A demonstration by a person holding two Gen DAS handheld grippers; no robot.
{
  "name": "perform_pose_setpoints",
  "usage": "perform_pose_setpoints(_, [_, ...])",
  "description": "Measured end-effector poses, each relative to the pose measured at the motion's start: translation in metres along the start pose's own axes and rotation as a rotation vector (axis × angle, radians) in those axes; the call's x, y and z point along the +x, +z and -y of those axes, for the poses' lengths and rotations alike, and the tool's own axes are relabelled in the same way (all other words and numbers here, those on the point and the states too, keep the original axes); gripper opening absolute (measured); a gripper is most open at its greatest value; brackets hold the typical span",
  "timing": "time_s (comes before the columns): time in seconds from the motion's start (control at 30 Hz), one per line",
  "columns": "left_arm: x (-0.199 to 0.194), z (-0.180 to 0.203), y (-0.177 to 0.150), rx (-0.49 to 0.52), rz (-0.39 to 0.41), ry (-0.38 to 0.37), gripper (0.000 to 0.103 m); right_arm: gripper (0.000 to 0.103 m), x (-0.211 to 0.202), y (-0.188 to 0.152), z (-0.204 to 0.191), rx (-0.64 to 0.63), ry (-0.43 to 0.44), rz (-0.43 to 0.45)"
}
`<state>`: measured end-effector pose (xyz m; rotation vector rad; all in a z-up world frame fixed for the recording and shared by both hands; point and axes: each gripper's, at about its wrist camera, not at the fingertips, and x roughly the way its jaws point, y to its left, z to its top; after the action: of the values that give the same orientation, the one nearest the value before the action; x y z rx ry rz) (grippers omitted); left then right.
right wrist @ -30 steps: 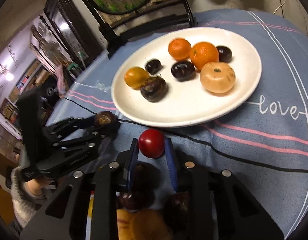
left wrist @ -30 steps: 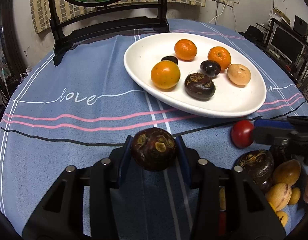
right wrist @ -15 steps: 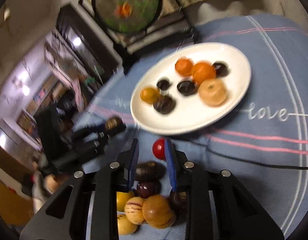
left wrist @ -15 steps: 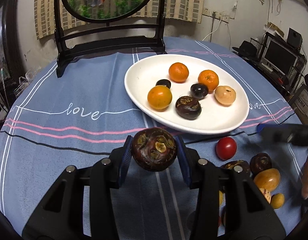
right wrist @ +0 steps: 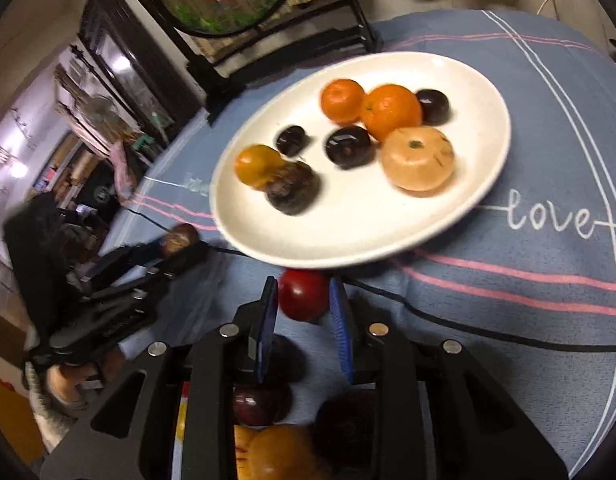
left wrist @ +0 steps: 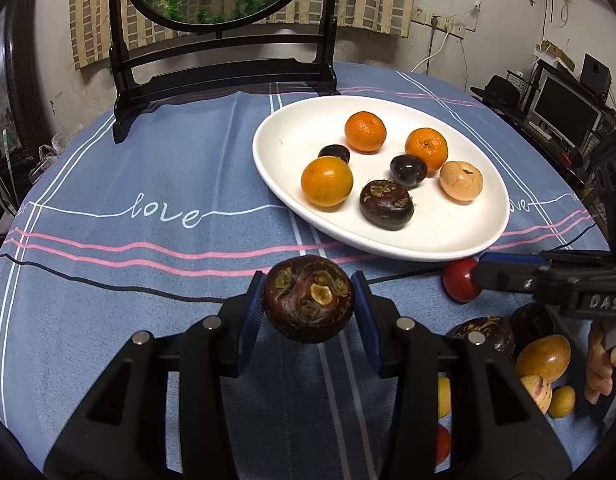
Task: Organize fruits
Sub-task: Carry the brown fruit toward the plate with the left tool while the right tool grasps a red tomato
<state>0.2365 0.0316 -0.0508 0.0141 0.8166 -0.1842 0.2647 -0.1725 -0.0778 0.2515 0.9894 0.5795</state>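
Both grippers loaded, plate is the target. Left gripper (left wrist: 308,309) is clamped on a dark brown mangosteen-like fruit (left wrist: 309,298), pads pressing both its sides, fruit held off the blue tablecloth (left wrist: 156,264) just short of the white plate (left wrist: 292,136). Right gripper (right wrist: 302,300) is closed on a small red fruit (right wrist: 302,295), blue pads against its two sides, right at the plate's near rim; in the left wrist view the same red fruit sits at the tip of the right gripper, touching or nearly touching the rim, can't tell which. Plate already holds orange citrus, a pale peach-coloured fruit (left wrist: 461,180), small dark plums and another dark brown fruit (left wrist: 386,204). Loose pile of fruit (left wrist: 541,358) remains on the cloth near the person's right hand (left wrist: 601,364). Step in hand, as I judge it: carry each fruit over the rim and set it down. To do it well: lift clear of the rim first, the red one is low and could knock the plate edge; aim for the bare near part of the plate, away from round fruit that would roll; lower until it rests before opening; go one hand at a time so the grippers don't cross.
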Motion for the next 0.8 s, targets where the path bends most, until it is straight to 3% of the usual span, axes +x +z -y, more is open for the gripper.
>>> perform_pose_setpoints(0.3, [0.003, 0.002, -0.001, 0.011, -0.009, -0.003, 0.044, 0.03, 0.012, -0.002, -0.011, -0.035, 0.017, -0.026])
perform_pose_setpoints(0.43, [-0.009, 0.004, 0.002, 0.006, 0.037, -0.02, 0.044, 0.029, 0.002, -0.003, -0.009, -0.039, 0.055, -0.008])
perform_pose_setpoints(0.57, [-0.023, 0.01, 0.017, -0.019, 0.072, -0.085, 0.044, 0.029, -0.04, -0.002, -0.006, -0.021, 0.112, 0.096])
perform_pose_setpoints(0.67, [-0.015, 0.027, 0.035, 0.018, 0.066, -0.07, 0.044, 0.029, -0.065, 0.009, -0.004, -0.003, 0.093, 0.196])
perform_pose_setpoints(0.8, [0.009, 0.044, 0.046, 0.033, 0.032, -0.078, 0.044, 0.028, -0.052, 0.028, -0.002, -0.002, 0.036, 0.191])
